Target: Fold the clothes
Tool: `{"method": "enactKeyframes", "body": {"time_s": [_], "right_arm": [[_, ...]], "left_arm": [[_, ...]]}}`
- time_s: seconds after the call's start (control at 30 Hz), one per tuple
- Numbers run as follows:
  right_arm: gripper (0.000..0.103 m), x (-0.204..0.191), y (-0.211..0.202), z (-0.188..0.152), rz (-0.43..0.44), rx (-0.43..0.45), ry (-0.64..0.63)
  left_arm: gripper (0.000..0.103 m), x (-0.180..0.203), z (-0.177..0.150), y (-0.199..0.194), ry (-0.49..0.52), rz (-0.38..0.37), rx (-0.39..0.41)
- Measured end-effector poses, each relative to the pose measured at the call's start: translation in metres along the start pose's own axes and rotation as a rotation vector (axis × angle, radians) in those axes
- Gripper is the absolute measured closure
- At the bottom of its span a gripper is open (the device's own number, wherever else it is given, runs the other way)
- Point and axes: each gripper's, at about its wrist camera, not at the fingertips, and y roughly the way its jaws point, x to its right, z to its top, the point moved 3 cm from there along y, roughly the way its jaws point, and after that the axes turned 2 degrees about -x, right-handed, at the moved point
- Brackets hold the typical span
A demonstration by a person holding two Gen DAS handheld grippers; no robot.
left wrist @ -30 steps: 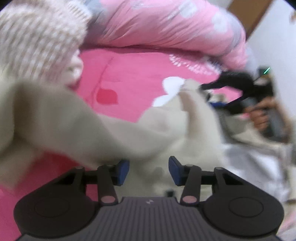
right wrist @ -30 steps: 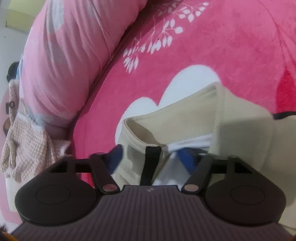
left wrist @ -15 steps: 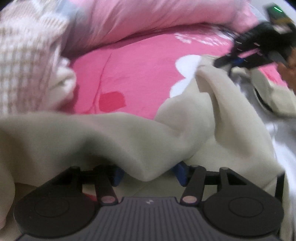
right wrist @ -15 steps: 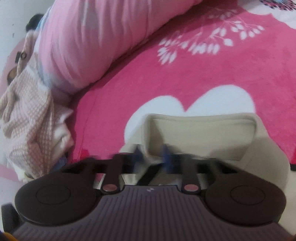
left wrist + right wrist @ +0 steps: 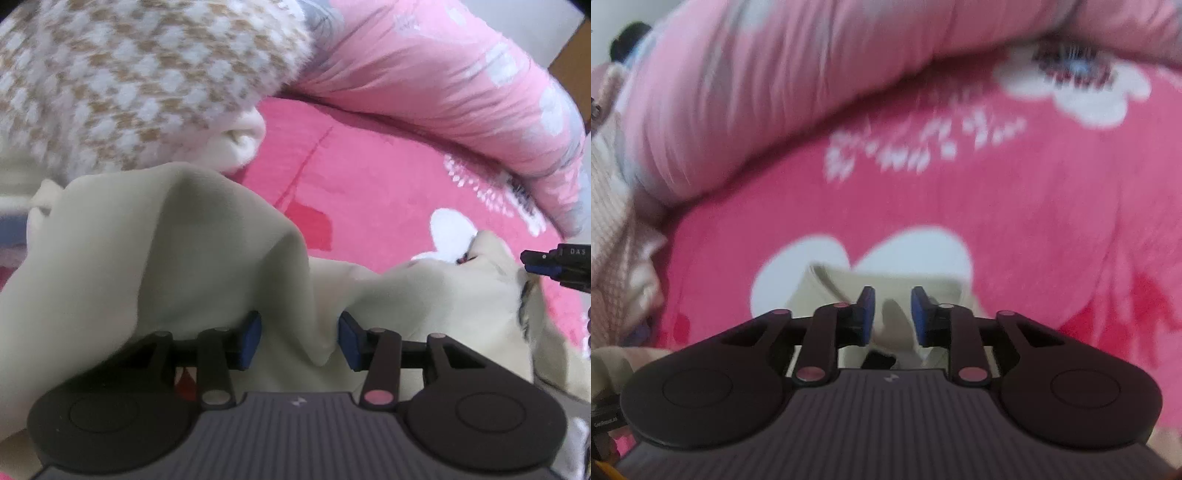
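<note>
Bed top, covered by a hot-pink plush blanket with white heart and flower prints. Along its far edge, a pale pink rolled quilt. At far left, a heap of beige-and-white checked knit, resting partly on the blanket, blurred.

Task item: cream-coloured soft fabric garment. Lies crumpled across the near part of the blanket, stretching from one gripper to the other. Rises in a tall ridge on the left, just in front of the checked knit. Sags toward the right. Far right corner overlaps the white heart print.

Left gripper: pointed steeply down. Grips a bunched fold of the cream garment. Blue pads roughly half apart, gap filled with cloth, left pad partly covered by drape. Just been closing slightly on that fold.

Right gripper: also tilted down, over the garment's folded edge at the white heart. Blue pads parted, a small ridge of cream cloth in the gap, neither pad touching it. Just been opening. From the left wrist view, only its dark tip visible at the right edge, just beside the garment's corner; touching or not, cannot tell.

Right wrist view motion-blurred.
</note>
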Motion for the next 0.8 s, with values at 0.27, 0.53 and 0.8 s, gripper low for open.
{"method": "enactKeyframes", "body": {"time_s": [0.27,0.53,0.8], "right_arm": [[0.036,-0.042,0.026,0.035,0.085,-0.105,-0.163],[0.071,-0.079,0.088,0.038,-0.049,-0.318,-0.363],[0.092,-0.095,0.054,0.051,-0.052,-0.121,-0.395]], "left_arm": [[0.030,-0.018,0.011,-0.001,-0.210,-0.139,0.001],[0.094,-0.027,0.016,0.025,-0.363,0.026,-0.013],[0.098,-0.024,0.010,-0.004,-0.340,0.069,0.155]]}}
